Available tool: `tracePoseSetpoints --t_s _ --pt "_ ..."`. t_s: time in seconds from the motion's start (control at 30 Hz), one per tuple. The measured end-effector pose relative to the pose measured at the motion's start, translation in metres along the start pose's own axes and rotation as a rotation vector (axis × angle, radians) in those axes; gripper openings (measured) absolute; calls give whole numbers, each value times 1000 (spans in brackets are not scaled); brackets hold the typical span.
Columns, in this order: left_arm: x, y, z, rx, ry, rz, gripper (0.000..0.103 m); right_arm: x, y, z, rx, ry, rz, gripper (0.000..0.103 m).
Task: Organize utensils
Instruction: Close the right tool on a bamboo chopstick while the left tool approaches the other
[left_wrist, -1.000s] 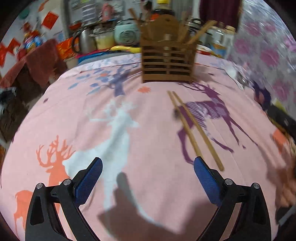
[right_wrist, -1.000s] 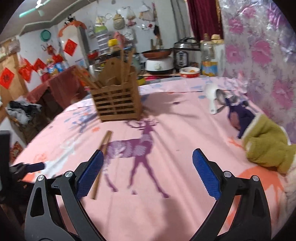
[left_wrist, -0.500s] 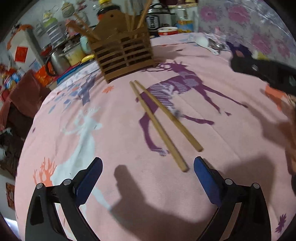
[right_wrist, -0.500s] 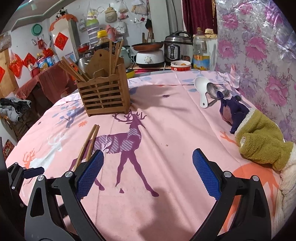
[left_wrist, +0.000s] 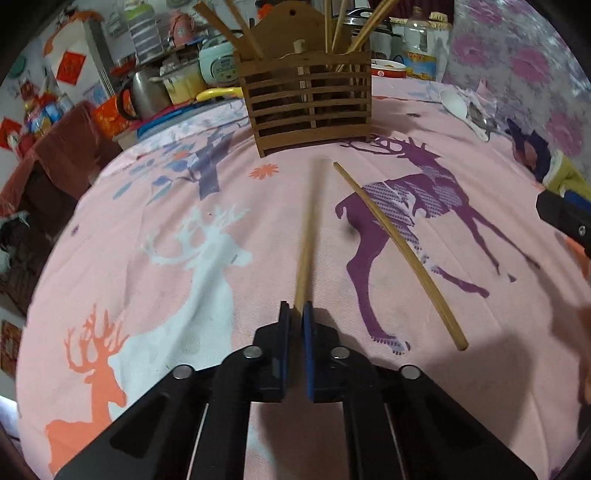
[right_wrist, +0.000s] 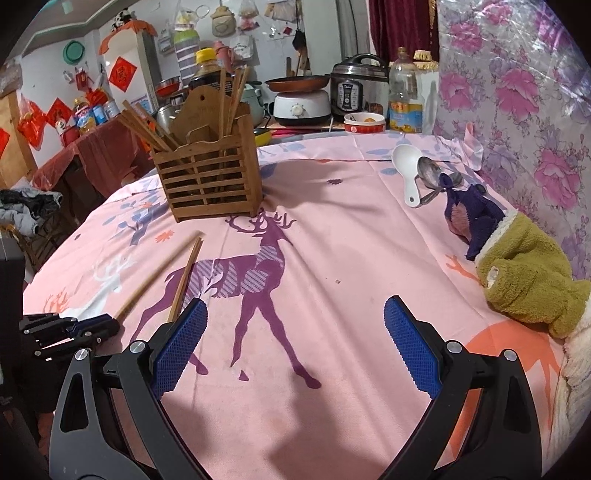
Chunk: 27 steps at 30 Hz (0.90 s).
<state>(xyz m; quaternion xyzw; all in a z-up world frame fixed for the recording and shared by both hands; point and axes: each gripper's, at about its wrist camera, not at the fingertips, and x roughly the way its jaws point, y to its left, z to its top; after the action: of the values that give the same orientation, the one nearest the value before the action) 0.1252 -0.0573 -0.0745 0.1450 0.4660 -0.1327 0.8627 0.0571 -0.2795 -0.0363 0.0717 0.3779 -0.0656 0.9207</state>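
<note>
Two wooden chopsticks are on the pink deer-print cloth in front of the slatted wooden utensil holder (left_wrist: 310, 107), which has several chopsticks standing in it. My left gripper (left_wrist: 297, 314) has its jaws closing on the near end of one chopstick (left_wrist: 308, 229), and the pads press it; the stick points toward the holder. The second chopstick (left_wrist: 399, 247) lies loose just to the right. My right gripper (right_wrist: 295, 343) hovers open above the cloth with nothing between its fingers. In the right wrist view the holder (right_wrist: 210, 181) is at far left and the left gripper (right_wrist: 107, 325) at the left edge.
A white spoon (right_wrist: 406, 166) and a metal spoon (right_wrist: 430, 173) lie at the far right of the table. A green and purple plush item (right_wrist: 528, 273) lies near the right edge. Kitchen appliances and bottles stand beyond the table's far edge.
My left gripper went from wide open to shut on one chopstick's near end, moving in over the pair. The held stick now points away from its mate. The right gripper stays open.
</note>
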Motion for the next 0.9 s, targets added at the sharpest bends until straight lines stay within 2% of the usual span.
tracePoseSetpoints --t_s 0.17,0.27,0.3,0.37,0.4,0.47,0.57,0.7,0.9 --pt "6 34 2 -141 32 16 7 0 7 -2 -31 1 11 93" --pt "7 50 1 -211 42 7 16 0 13 -4 -56 12 52 89" --pt "7 52 1 -221 44 9 22 1 17 -5 -70 20 73 87" --pt "8 55 0 -234 57 23 69 3 28 -9 -118 43 125 78" --pt "8 58 0 -245 69 17 73 4 34 -11 -143 54 146 75" --pt "8 64 -1 -270 76 -13 75 6 48 -17 -204 80 187 64" --pt "7 71 -2 -305 74 -55 78 6 70 -27 -300 118 254 55" --pt "5 75 -3 -331 72 -72 79 4 82 -32 -343 140 301 52" --pt "5 70 -4 -309 77 -50 81 17 92 -38 -367 233 329 45"
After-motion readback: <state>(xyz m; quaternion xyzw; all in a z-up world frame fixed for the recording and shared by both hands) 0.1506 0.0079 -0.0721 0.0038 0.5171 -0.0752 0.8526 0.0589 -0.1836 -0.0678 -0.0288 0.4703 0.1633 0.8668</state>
